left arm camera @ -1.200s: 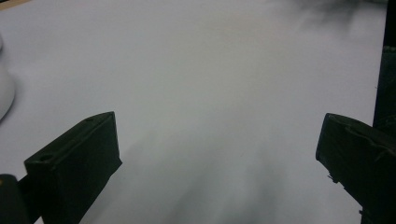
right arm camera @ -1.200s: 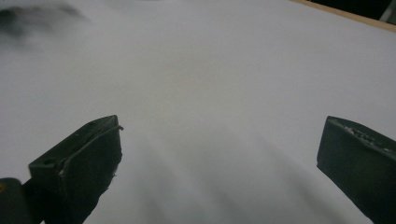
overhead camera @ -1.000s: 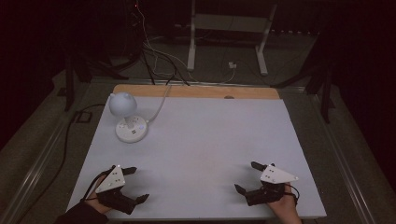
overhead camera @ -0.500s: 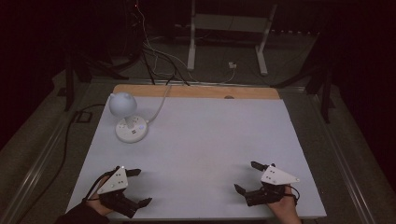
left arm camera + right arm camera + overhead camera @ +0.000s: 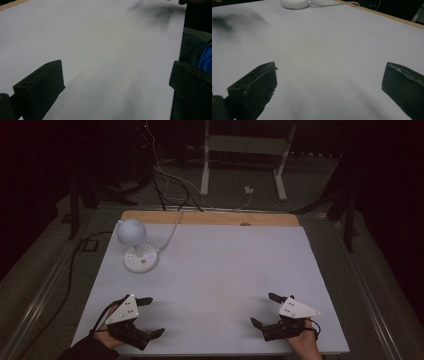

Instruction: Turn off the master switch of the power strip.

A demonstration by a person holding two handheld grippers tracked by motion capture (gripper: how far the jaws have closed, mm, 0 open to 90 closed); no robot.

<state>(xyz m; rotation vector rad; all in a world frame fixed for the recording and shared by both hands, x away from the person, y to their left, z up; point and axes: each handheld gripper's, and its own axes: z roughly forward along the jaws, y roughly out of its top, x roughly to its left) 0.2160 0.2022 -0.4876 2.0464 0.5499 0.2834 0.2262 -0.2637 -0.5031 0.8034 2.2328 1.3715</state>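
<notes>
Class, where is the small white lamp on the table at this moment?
In the high view, the white lamp stands at the table's far left corner, well beyond the left gripper.

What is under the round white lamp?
The white ball-shaped lamp stands on its round white base, which rests on the white table sheet. A white cable runs off behind. The sheet beneath the base is covered.
</notes>
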